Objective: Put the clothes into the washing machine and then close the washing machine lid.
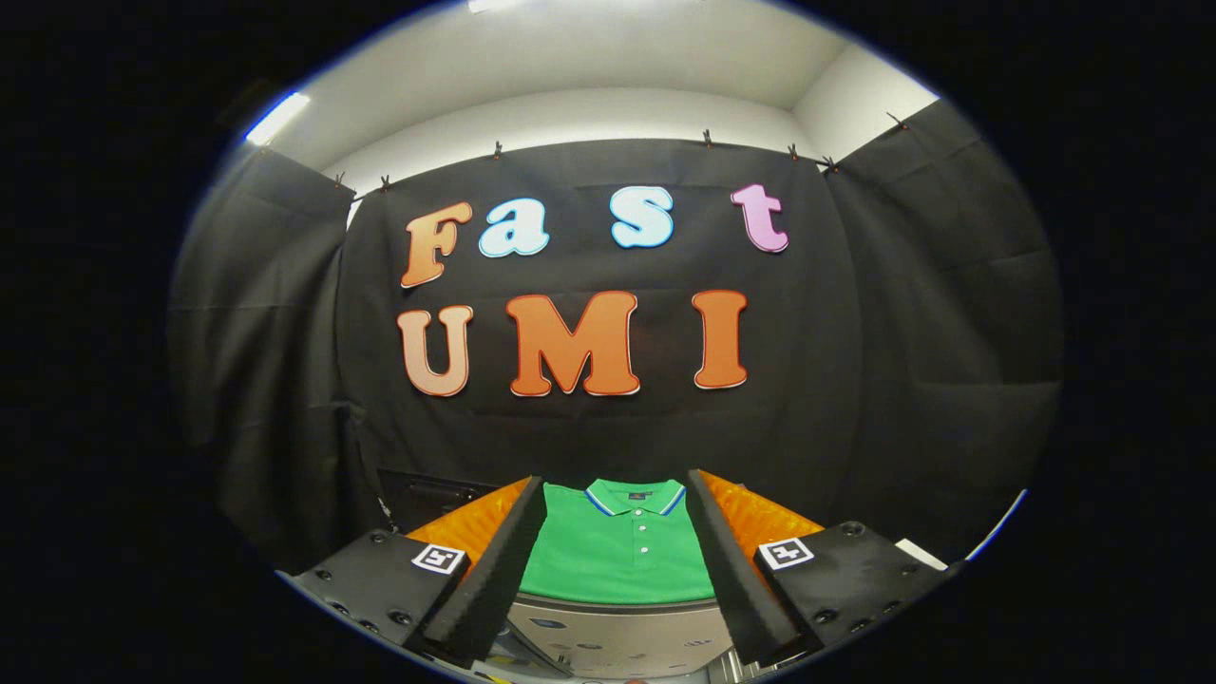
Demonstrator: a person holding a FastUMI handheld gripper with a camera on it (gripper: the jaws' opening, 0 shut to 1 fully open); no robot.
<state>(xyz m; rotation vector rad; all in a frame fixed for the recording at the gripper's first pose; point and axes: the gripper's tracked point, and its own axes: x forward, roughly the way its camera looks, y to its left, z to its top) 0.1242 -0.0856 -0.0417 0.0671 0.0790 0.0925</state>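
Step, as judged: approach, before pickup; nothing loaded, lid not yet closed.
Washing machine (617, 635): pale top with control marks, just below and between tongs; whether lid is open, cannot tell.
Shirt (617, 556): green, folded flat, collar away, just ahead of tongs, beyond machine top.
Tongs (616, 560): spread wide, holding nothing, touching nothing.
Next move needs: drop forward onto shirt, pinch fabric, lift.

My gripper (616, 556) fingers stand spread apart, touching nothing; at twelve o'clock between them a green polo shirt (617, 556) lies flat beyond the washing machine (617, 632).
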